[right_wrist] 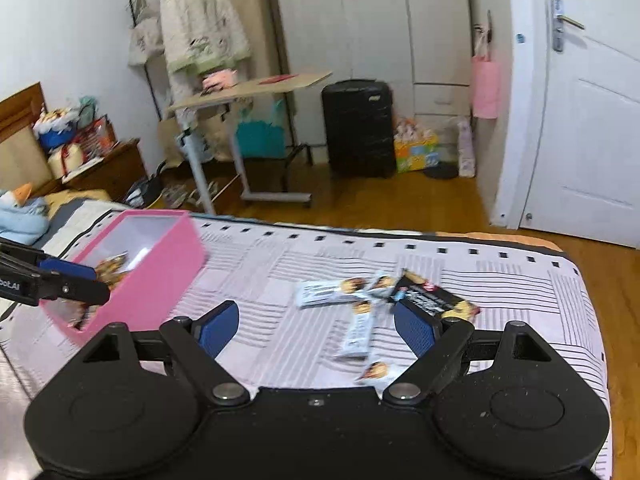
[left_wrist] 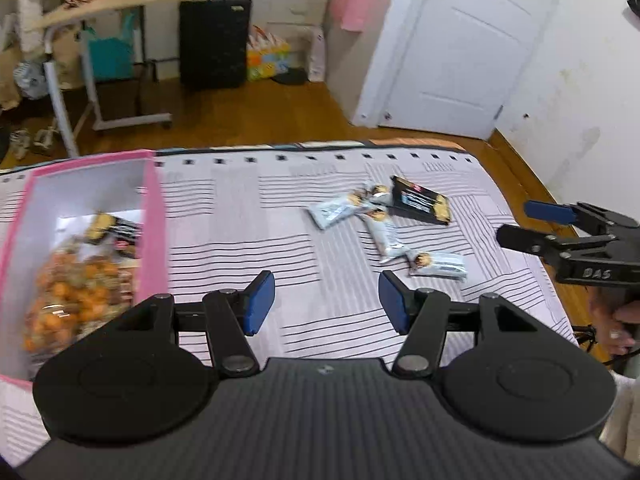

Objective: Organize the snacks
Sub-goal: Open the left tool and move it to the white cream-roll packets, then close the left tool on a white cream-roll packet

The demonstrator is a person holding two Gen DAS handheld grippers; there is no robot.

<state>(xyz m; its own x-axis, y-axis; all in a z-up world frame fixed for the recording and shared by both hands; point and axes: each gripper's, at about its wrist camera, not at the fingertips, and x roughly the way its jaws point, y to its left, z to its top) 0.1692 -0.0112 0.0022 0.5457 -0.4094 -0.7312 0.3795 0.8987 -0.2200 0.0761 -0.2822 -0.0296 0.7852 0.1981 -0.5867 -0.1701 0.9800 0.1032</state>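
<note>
I am looking down on a bed covered with a pale lilac sheet with black stripes [left_wrist: 320,200], its far edge crossing the middle of both views and its rounded corner showing at the right, where wooden floor [left_wrist: 280,112] begins. An open pink cardboard box with a white inside [left_wrist: 154,216] is sitting at the left of the left wrist view, cut off by the frame's left edge; a clear bag of orange snacks [left_wrist: 76,292] and a dark wrapper are lying inside it, both blurred. The loose snacks are lying in the right middle: several white wrapped snack bars [left_wrist: 384,232] and a black flat snack packet [left_wrist: 420,204], overlapping in a small heap. A broad stretch of bare sheet is lying between box and heap.

My left hand-held gripper [left_wrist: 326,304] is hovering over that bare stretch, jaws moderately parted and holding nothing. My right hand-held gripper [right_wrist: 316,326] is standing wide and empty above the heap; its right pad [right_wrist: 414,326] is covering part of the black packet, and one bar is partly hidden behind its body. Print on the wrappers is too blurred to read.
</note>
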